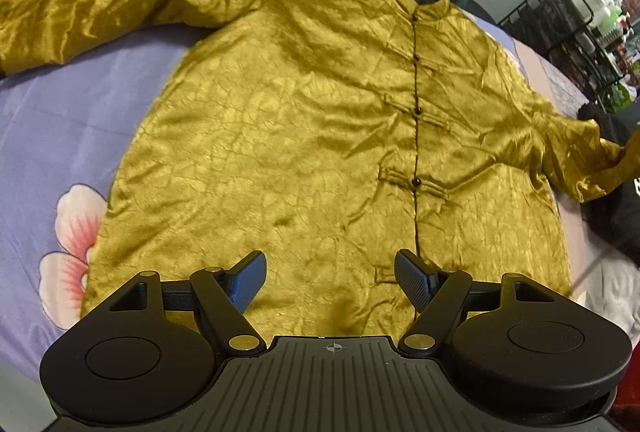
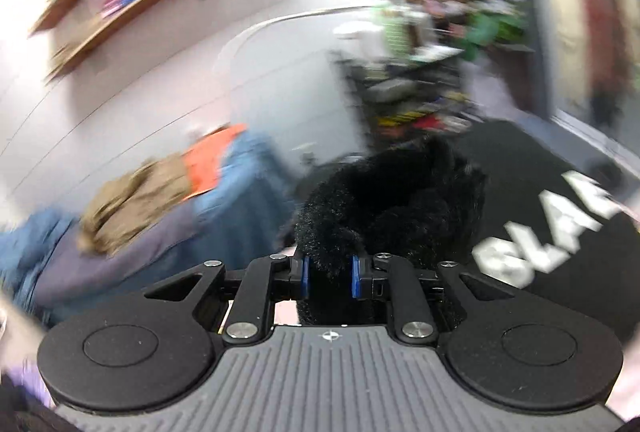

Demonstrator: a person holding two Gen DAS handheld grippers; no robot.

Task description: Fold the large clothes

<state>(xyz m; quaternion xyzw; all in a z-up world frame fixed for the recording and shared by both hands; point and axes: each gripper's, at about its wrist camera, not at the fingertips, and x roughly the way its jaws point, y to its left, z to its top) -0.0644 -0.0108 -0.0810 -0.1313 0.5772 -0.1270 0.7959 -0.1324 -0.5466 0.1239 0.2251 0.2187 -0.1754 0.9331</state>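
The gold jacket lies front-up and buttoned on the bed, collar toward one o'clock, sleeves spread to ten and four, probably so the sides can fold inward cleanly. The left tool hangs over the hem at six o'clock, jaws wide and holding nothing. The right tool is narrowed onto a fuzzy black garment, its blue pads pinching the fleece; the black piece beside the jacket's right sleeve is likely being cleared away.
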